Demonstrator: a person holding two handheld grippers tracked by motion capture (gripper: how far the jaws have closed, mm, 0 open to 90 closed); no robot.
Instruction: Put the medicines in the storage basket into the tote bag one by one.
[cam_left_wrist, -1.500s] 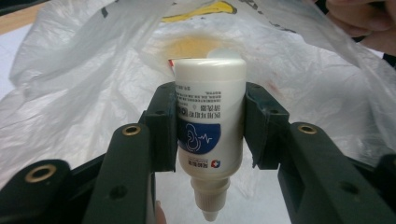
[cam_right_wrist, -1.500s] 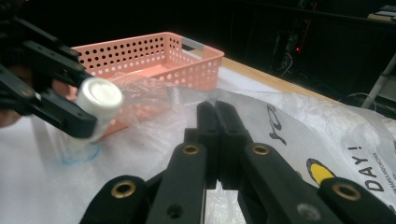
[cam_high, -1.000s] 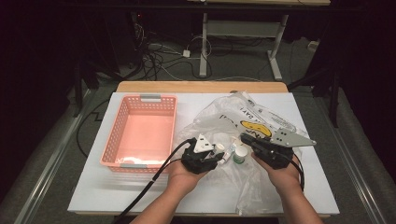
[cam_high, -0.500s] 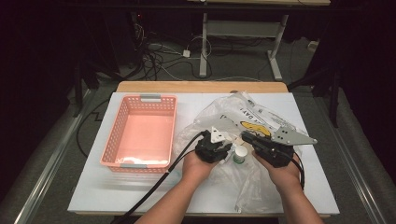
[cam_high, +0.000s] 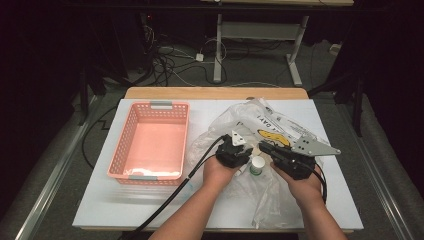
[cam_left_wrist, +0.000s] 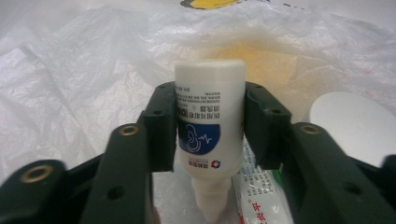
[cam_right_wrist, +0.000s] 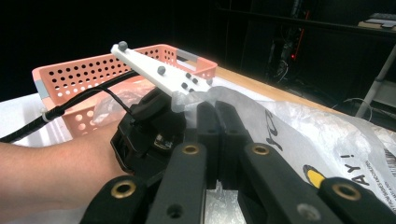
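Left gripper (cam_left_wrist: 210, 135) jaws just opening around bottle (cam_left_wrist: 209, 130), right gripper (cam_right_wrist: 215, 116) clamped on bag (cam_right_wrist: 299, 126); bottle may drop.

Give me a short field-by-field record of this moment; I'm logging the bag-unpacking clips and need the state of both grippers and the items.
left gripper: jaws either side of the small white plastic dropper bottle with a blue label, having just been opening; pad contact unclear
right gripper: shut, pinching the thin clear plastic bag with yellow print
bottle pose: nozzle toward the camera
other item: white round-capped container between the hands
salmon-pink perforated plastic basket: left of the bag, on the white table
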